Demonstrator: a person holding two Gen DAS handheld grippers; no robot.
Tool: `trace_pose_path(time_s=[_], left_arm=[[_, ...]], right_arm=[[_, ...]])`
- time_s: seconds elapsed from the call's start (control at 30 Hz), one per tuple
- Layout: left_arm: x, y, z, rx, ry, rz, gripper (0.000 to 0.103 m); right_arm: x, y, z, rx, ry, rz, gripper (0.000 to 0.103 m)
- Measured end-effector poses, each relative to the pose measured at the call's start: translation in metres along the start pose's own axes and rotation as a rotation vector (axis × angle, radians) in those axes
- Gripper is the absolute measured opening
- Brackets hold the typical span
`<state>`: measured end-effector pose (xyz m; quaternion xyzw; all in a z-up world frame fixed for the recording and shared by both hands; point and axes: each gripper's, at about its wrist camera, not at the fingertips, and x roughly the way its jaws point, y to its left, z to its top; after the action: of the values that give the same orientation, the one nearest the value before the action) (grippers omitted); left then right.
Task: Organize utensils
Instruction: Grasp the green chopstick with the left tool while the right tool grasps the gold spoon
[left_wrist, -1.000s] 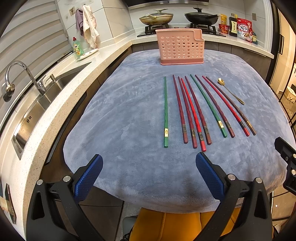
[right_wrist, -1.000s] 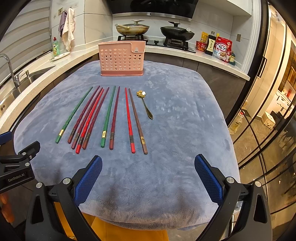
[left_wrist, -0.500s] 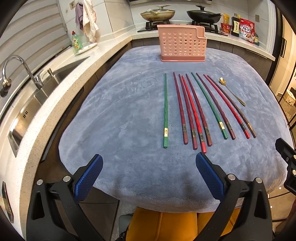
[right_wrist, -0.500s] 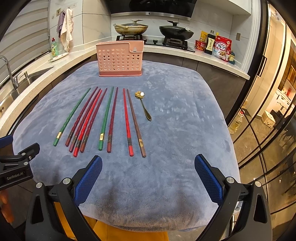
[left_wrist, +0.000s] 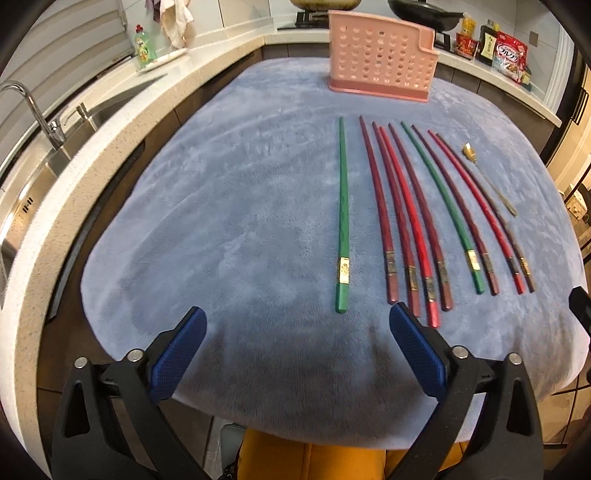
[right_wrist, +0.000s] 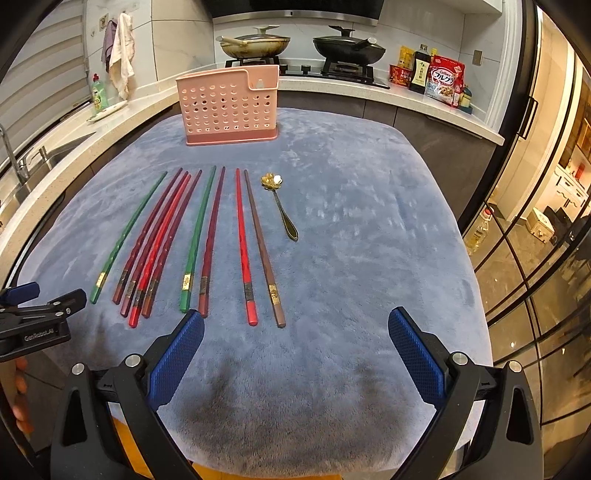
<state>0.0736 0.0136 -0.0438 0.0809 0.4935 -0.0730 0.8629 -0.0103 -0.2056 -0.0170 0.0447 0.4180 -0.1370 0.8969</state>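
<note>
Several chopsticks lie side by side on a blue-grey plush cloth (left_wrist: 240, 206) (right_wrist: 369, 229): a green chopstick (left_wrist: 343, 218) (right_wrist: 127, 236) at the left, red and maroon ones beside it, a second green one (left_wrist: 441, 210) (right_wrist: 197, 236), and a brown chopstick (right_wrist: 264, 251) at the right. A small golden spoon (left_wrist: 487, 177) (right_wrist: 282, 208) lies right of them. A pink perforated utensil holder (left_wrist: 382, 61) (right_wrist: 227, 105) stands upright at the far edge. My left gripper (left_wrist: 297, 325) hovers near the chopsticks' near ends, wide with nothing between its jaws, which are closing slightly. My right gripper (right_wrist: 295, 326) is open and empty, just short of the red and brown chopstick ends.
A sink with tap (left_wrist: 33, 110) and a green soap bottle (left_wrist: 144, 48) lie on the counter to the left. Two pans (right_wrist: 255, 42) sit on the stove behind the holder, with food packets (right_wrist: 445, 79) at the right. Glass doors (right_wrist: 535, 221) stand right of the table.
Both grippers have come forward and lower over the cloth, so the chopsticks look nearer. The left view has swung left, putting the chopsticks more to the right.
</note>
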Motion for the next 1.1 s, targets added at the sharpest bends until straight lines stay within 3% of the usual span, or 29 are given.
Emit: trace_pose_path(time_s=[0.2, 0.3, 0.43, 0.6, 0.77, 1.1], left_arm=[[0.023, 0.0, 0.007, 0.001, 0.049, -0.018, 0.079], [0.03, -0.001, 0.01, 0.007, 0.069, -0.035, 0.065], [0.036, 0.002, 0.015, 0.003, 0.075, -0.054, 0.057], [0.038, 0.001, 0.022, 0.021, 0.071, -0.06, 0.032], [0.039, -0.002, 0.027, 0.031, 0.077, -0.068, 0.021], [0.042, -0.004, 0.031, 0.013, 0.089, -0.063, 0.018]], right_arm=[[0.016, -0.003, 0.009, 0.004, 0.018, 0.003, 0.096], [0.025, -0.006, 0.017, 0.012, 0.024, 0.008, 0.096], [0.039, -0.011, 0.031, 0.014, 0.011, 0.004, 0.096], [0.06, -0.02, 0.054, 0.039, -0.005, 0.028, 0.094], [0.093, -0.02, 0.071, 0.043, 0.035, 0.074, 0.069], [0.137, -0.016, 0.076, 0.052, 0.126, 0.136, 0.031]])
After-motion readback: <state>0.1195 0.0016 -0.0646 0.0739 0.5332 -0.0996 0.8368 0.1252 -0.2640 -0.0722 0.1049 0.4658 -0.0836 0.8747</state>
